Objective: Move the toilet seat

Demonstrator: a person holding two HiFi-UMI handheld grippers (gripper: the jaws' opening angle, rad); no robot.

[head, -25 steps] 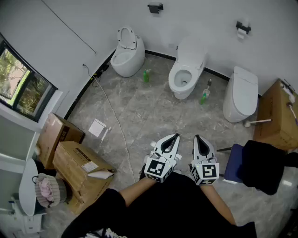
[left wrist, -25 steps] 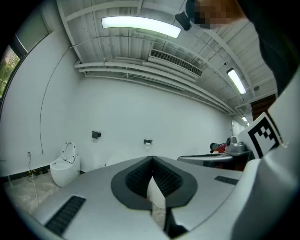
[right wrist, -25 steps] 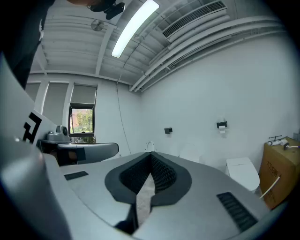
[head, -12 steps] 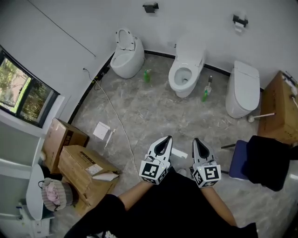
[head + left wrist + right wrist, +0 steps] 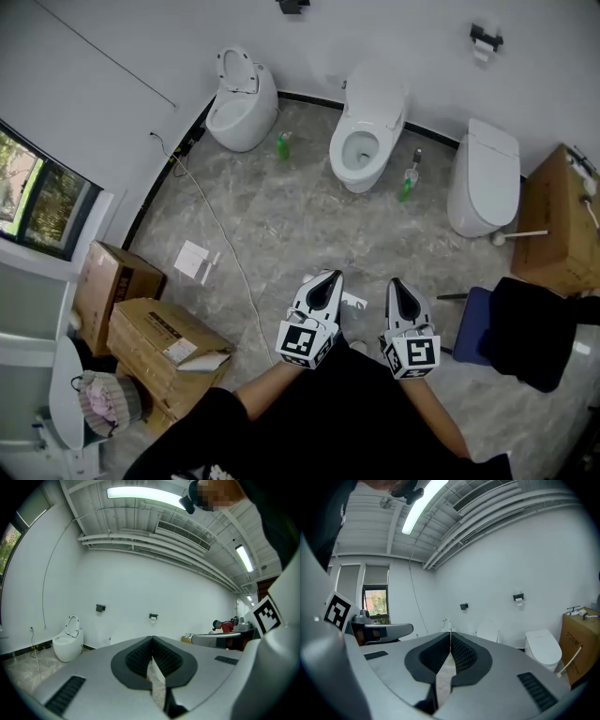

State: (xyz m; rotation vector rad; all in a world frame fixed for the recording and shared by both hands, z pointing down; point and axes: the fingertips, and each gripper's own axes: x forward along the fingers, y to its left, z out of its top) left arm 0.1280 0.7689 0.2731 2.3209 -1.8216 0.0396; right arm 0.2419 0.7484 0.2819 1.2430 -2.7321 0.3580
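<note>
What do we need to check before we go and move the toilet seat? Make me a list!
1. Left tongs shut and empty: ok.
2. Right tongs shut and empty: ok.
3. Tongs close to a toilet: not ok. All three toilets stand far off by the back wall.
4. Way to the middle toilet free: ok. The floor is bare there, and the cable lies off to the left.
5. Which seat to move: cannot tell. The left toilet and the middle one stand open; the right toilet is closed.
</note>
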